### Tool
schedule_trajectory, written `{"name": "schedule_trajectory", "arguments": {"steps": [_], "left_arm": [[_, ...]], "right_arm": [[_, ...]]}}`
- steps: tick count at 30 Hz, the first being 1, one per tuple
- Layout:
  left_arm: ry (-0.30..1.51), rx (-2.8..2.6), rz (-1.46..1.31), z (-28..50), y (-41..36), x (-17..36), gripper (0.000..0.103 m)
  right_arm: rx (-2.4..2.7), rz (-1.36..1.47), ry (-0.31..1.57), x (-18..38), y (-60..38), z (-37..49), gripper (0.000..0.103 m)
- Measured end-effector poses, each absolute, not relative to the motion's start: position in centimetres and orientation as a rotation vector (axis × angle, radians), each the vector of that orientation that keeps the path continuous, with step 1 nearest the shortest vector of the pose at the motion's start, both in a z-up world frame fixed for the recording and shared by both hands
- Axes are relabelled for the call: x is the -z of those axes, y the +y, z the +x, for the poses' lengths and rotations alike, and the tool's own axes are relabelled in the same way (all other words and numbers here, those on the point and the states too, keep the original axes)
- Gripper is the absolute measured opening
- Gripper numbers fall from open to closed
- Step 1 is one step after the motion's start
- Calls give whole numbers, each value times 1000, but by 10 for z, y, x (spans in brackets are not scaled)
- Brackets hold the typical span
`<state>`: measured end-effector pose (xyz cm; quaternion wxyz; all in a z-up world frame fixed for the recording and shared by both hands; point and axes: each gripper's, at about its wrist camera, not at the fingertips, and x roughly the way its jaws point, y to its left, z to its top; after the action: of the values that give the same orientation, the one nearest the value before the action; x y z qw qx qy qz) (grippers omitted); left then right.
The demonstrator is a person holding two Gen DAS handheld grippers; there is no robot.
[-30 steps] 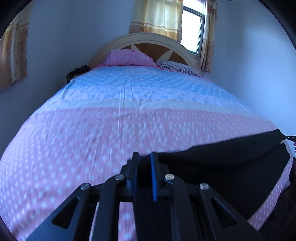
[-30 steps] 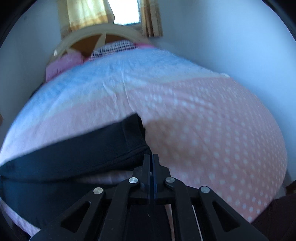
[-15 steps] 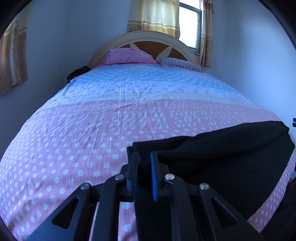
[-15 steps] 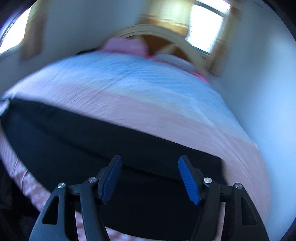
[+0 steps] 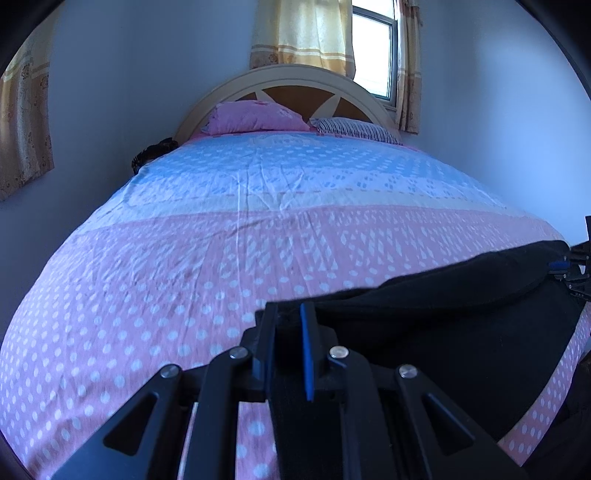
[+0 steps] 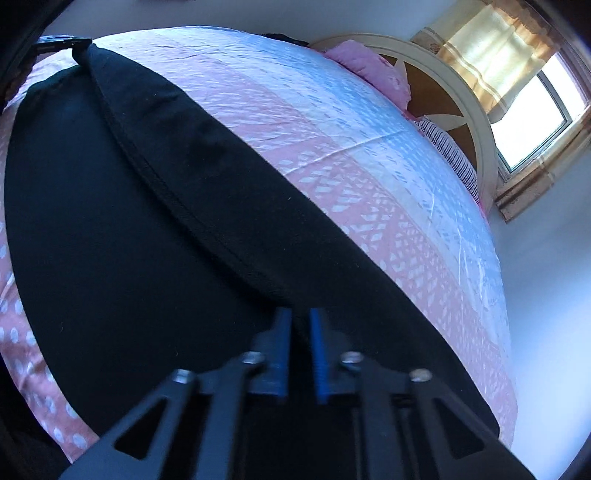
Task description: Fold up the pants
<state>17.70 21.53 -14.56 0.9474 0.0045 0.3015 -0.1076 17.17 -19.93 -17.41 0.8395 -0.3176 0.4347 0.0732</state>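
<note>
- The black pants [image 5: 461, 332] lie across the near end of the bed [image 5: 184, 277], on the pink dotted part of the sheet, and stretch from one gripper to the other.
- The left gripper [image 5: 288, 332] has its jaws close together and clamped on a corner of the black cloth — a thick fold fills the narrow gap between the blue pads.
- The right gripper [image 6: 299, 354] has its jaws nearly together at the seam edge [image 6: 184, 206] of the pants; cloth seems to sit between them, but the picture is blurred there.
- In the left wrist view the right gripper shows at the far right edge, touching the other end of the pants.
- At the head of the bed, well apart from the pants, a pink pillow [image 5: 255, 116] lies just beside a striped pillow [image 5: 358, 129], both against the arched headboard [image 5: 295, 83].
- Yellow curtains [image 5: 301, 35] hang beside the window [image 5: 373, 55].
- No brand, label or writing can be read — neither on the pants nor on the grippers.
</note>
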Motion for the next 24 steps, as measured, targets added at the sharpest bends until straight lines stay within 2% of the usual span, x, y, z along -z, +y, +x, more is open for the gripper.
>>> {"name": "schedule_trajectory", "arguments": {"steps": [10,18,24], "left_arm": [[521,290,-15,145,226,120,13],[606,304,-11,109,228,166,13],[593,304,-17,104,227,166,13]], "right_arm": [[-151,-598,792,108,-210,120,4],[-220,-642,929,172,-199,80,4],[-223,-614,935,172,-200,76,4]]}}
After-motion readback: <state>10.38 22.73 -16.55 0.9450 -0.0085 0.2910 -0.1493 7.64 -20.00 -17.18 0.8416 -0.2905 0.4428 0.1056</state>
